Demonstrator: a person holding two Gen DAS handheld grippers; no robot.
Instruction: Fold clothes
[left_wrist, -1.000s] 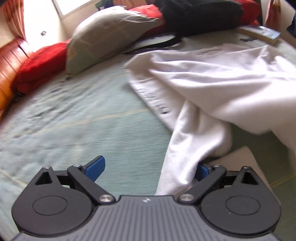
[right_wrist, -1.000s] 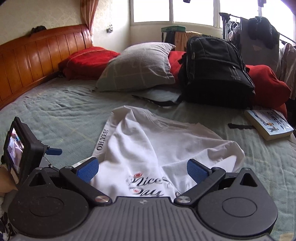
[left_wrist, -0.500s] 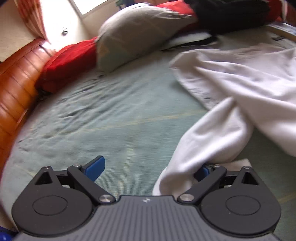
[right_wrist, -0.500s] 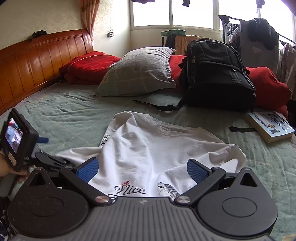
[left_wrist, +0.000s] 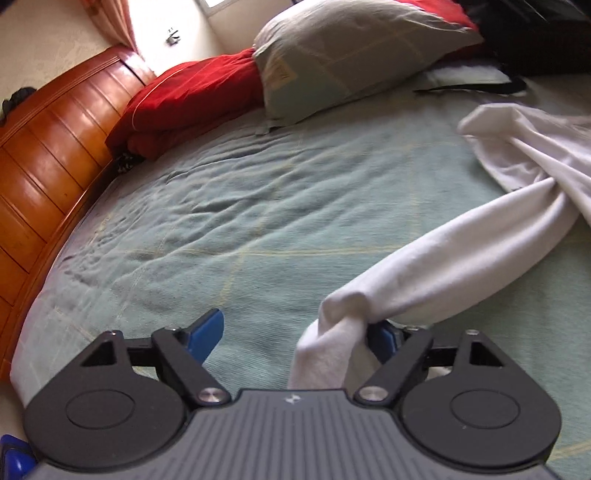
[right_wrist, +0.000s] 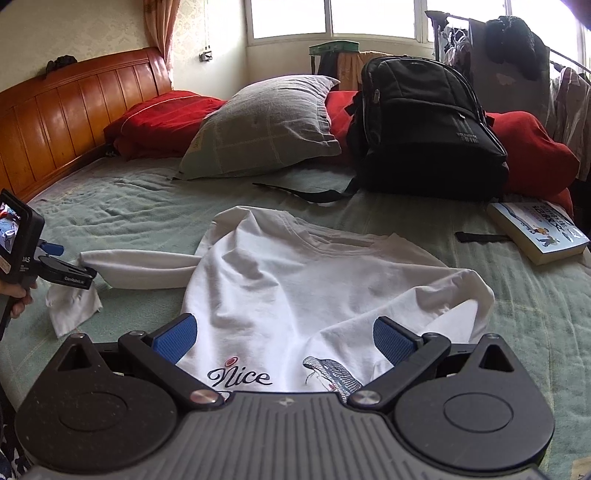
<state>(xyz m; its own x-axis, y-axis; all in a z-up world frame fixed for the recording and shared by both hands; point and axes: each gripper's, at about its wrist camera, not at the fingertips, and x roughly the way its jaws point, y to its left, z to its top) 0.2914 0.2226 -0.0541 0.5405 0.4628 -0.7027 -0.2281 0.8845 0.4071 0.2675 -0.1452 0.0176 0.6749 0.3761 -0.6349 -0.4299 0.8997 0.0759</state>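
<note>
A white T-shirt (right_wrist: 295, 280) with a "Nice" print lies front-up on the green bed cover (right_wrist: 129, 206). Its left sleeve (left_wrist: 443, 266) is stretched out sideways. The sleeve end (left_wrist: 332, 332) hangs over the right finger of my left gripper (left_wrist: 295, 332). The jaws are closing with the cloth between them, and the left pad (left_wrist: 207, 328) stands clear of it. In the right wrist view the left gripper (right_wrist: 70, 262) sits at the sleeve tip, with a hand (right_wrist: 16, 295) behind it. My right gripper (right_wrist: 282, 339) hovers open over the shirt's lower front.
A grey pillow (right_wrist: 266, 125), red cushions (right_wrist: 162, 118) and a black backpack (right_wrist: 421, 125) lie at the head of the bed. A book (right_wrist: 535, 232) rests at the right. The wooden headboard (left_wrist: 48, 155) runs along the left. Bare bed cover (left_wrist: 240, 206) lies left of the shirt.
My left gripper has moved left, away from the shirt body, dragging the sleeve out straight; its jaws have narrowed somewhat. The right gripper has hardly moved, and more of the print shows.
</note>
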